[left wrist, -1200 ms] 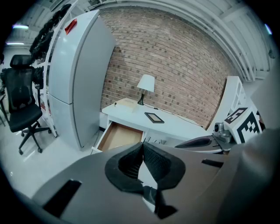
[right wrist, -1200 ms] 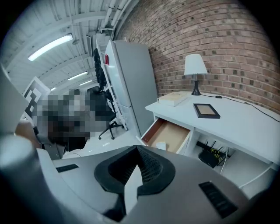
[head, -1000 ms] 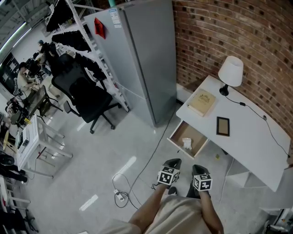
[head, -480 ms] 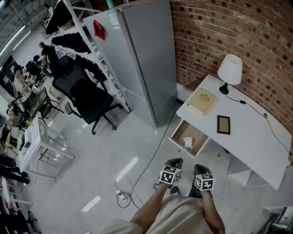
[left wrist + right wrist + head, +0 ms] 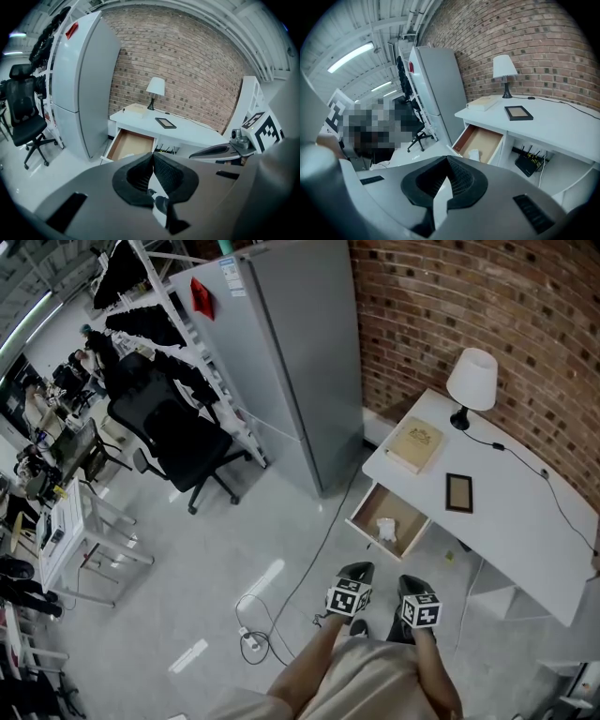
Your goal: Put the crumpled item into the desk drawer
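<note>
Open-plan office or lab space — brick wall [image 5: 450, 306], white desk [image 5: 525, 531], lamp [image 5: 472, 385], black swivel chair [image 5: 178, 442], crowded workstations [image 5: 47, 446] beyond

the small white crumpled item [image 5: 385, 528] lies loose on the brown floor of the desk drawer [image 5: 364, 509], near its front panel, the drawer pulled open under the white worktop [image 5: 511, 521].

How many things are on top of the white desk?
3: a lamp by the brick wall, a book at the end above the drawer, a frame mid-desk. The desk's far end is cut off.
</note>
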Demonstrator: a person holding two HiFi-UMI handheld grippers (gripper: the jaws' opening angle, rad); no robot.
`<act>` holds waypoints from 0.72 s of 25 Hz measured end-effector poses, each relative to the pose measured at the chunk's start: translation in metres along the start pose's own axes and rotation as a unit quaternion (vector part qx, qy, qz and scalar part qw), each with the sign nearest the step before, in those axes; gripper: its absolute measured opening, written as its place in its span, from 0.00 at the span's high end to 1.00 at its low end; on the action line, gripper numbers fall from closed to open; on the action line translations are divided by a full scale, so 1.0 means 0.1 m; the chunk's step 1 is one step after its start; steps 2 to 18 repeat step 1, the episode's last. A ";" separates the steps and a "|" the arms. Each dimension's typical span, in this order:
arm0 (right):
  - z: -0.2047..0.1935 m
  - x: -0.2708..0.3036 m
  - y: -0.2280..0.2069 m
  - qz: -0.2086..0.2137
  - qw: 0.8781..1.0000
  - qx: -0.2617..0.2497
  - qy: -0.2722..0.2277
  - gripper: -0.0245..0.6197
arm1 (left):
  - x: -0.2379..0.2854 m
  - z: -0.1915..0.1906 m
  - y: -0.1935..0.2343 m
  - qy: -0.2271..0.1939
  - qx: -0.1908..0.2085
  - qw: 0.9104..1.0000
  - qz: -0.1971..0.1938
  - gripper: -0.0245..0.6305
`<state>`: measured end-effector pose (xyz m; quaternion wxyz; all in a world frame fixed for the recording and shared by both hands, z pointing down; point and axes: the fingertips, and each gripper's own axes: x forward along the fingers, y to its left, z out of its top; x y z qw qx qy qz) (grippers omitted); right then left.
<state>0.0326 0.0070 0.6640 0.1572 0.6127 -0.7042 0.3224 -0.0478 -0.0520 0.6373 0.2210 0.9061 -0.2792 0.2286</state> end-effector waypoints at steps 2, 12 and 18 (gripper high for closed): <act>0.00 0.01 0.00 0.000 1.000 0.004 0.000 0.92 | 0.00 0.00 0.01 -0.001 0.003 1.000 0.001 0.94; 0.00 0.01 0.00 0.000 1.000 0.004 0.000 0.92 | 0.00 0.00 0.01 -0.001 0.003 1.000 0.001 0.94; 0.00 0.01 0.00 0.000 1.000 0.004 0.000 0.92 | 0.00 0.00 0.01 -0.001 0.003 1.000 0.001 0.94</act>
